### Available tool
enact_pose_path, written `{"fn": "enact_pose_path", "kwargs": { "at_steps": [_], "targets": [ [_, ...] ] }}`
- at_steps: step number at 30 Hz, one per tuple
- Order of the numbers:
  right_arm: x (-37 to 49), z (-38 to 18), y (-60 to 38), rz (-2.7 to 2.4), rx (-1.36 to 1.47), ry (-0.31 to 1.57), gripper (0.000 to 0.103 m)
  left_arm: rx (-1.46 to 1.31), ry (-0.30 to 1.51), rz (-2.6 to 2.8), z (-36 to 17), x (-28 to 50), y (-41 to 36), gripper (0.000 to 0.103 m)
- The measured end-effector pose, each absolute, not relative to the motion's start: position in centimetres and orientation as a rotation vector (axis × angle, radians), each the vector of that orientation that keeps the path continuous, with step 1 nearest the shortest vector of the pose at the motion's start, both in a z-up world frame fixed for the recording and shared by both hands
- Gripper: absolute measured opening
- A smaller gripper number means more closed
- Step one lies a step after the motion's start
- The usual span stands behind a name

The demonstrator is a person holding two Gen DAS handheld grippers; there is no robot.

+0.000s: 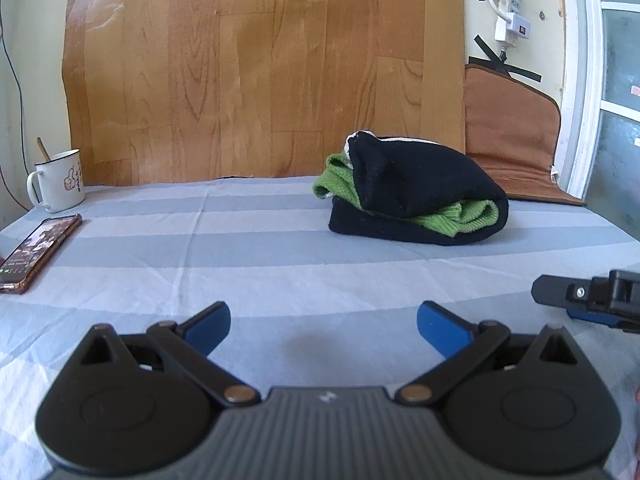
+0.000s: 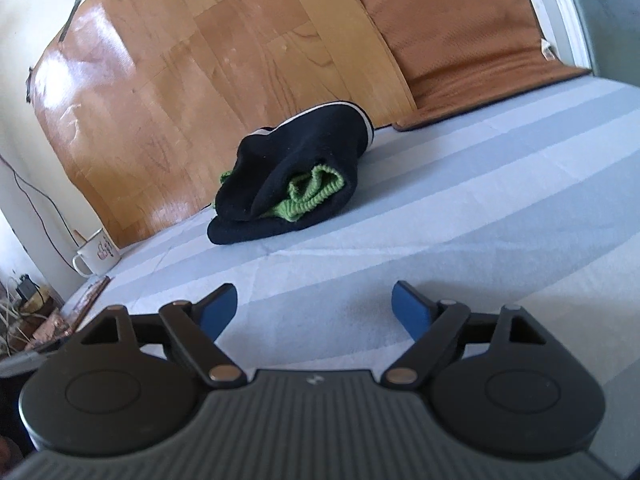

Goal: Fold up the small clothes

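At left, phone (image 1: 38, 250) shows fully.

Count on the striped sheet (image 1: 280, 240): one black garment (image 1: 420, 192), folded over one green knit (image 1: 472, 216); one white enamel mug (image 1: 60, 180) with one stick in it; one phone (image 1: 36, 252); one brown mat (image 1: 516, 140); two grippers: left (image 1: 323, 326), right (image 2: 314, 306).

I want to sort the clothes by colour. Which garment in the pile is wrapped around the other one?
The black garment is the outer one; the green knitted garment only peeks out from inside its fold.
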State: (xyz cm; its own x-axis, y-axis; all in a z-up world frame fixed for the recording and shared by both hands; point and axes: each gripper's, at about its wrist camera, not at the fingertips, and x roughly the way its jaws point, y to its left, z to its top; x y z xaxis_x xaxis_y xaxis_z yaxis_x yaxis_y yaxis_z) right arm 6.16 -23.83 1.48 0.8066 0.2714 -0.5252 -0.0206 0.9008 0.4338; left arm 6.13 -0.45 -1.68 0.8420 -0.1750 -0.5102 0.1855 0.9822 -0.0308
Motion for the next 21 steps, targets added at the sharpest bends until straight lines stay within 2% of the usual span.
{"fn": "enact_pose_path", "kwargs": {
  "at_steps": [21],
  "targets": [
    [6.01,1.18,-24.44,0.182,0.479,0.594,0.088,0.039,0.542,-0.162,-1.75,6.19,-0.62,0.103]
  ]
}}
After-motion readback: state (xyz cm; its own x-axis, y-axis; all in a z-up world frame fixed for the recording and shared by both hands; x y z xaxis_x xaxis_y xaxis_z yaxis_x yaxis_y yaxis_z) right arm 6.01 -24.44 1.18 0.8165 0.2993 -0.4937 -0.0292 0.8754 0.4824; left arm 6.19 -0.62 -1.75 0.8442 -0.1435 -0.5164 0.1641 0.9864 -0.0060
